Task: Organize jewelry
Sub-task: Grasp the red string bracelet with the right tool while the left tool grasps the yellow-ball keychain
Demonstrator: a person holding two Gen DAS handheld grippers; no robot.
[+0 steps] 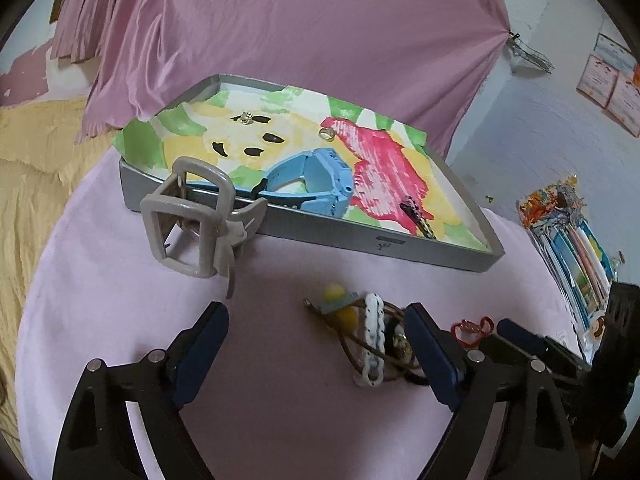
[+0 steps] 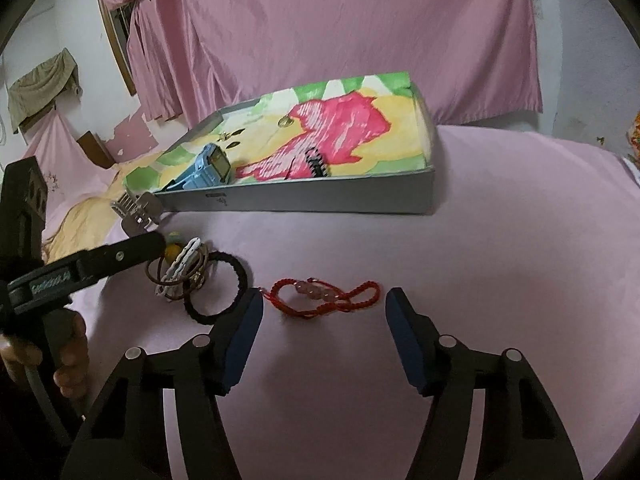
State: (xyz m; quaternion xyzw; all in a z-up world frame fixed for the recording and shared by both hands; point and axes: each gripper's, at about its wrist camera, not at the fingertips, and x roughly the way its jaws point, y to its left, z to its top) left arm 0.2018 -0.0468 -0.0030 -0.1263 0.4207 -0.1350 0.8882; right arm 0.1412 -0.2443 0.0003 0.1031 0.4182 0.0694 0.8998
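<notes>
A grey tray (image 1: 340, 240) (image 2: 320, 202) lined with a flower-painted cloth holds a blue watch (image 1: 316, 178) (image 2: 210, 168), small gold pieces (image 1: 246, 117) and a dark beaded piece (image 1: 416, 212) (image 2: 318, 164). A beige hair claw (image 1: 196, 220) (image 2: 138, 208) stands before its left corner. My left gripper (image 1: 316, 332) is open, with a pile of hair ties and a white bracelet (image 1: 374, 340) (image 2: 184, 266) by its right finger. My right gripper (image 2: 324, 312) is open just short of a red cord bracelet (image 2: 326, 294) (image 1: 472, 330). A black hair tie (image 2: 218, 290) lies left of it.
Everything rests on a pink cloth (image 2: 500, 260). A pink curtain (image 1: 300, 32) hangs behind. Yellow bedding (image 1: 28, 168) lies to the left, and a stack of colourful books (image 1: 572, 248) to the right. The hand on the left gripper (image 2: 72, 360) shows in the right wrist view.
</notes>
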